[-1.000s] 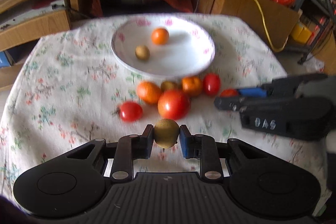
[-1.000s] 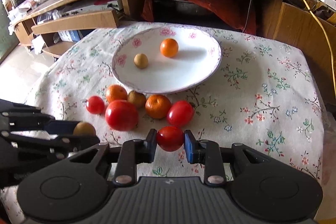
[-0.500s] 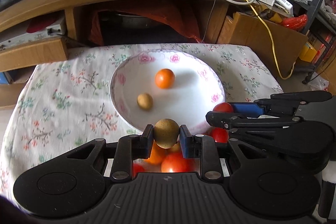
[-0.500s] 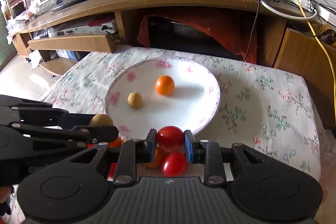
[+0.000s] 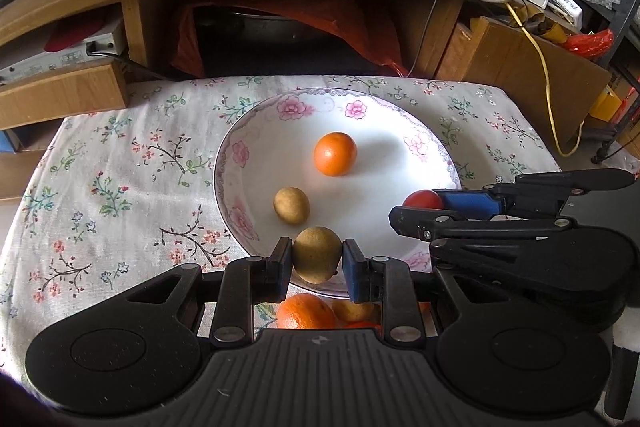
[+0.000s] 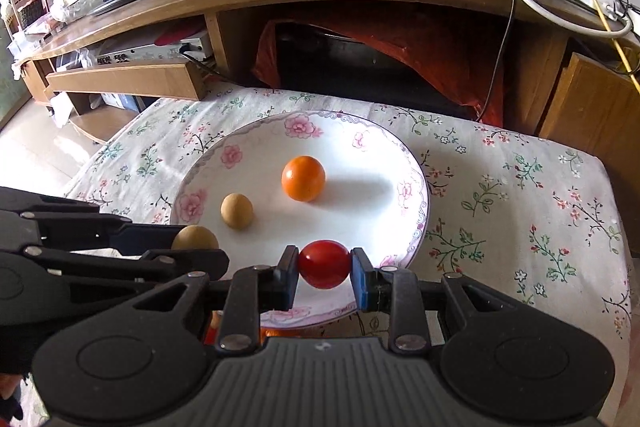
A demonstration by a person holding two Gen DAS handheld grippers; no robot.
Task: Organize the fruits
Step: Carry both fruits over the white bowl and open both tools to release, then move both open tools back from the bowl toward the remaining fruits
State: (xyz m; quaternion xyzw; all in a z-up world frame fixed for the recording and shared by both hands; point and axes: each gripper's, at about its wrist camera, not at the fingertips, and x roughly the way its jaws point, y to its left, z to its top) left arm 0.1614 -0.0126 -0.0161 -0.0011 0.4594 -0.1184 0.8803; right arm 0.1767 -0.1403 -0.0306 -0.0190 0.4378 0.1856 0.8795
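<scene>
Over plate [image 5: 240,187], tongs [image 5: 316,263] grip brown fruit [image 5: 317,254].

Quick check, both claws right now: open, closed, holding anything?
Left claw: closed on a brown-green fruit, over the plate's near edge.
Right claw: closed on a red tomato, over the same plate.

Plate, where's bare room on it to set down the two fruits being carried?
The plate is bare on its right half, between the orange and the right rim, and along the near rim. It is tighter on the left, around the small tan fruit.
</scene>
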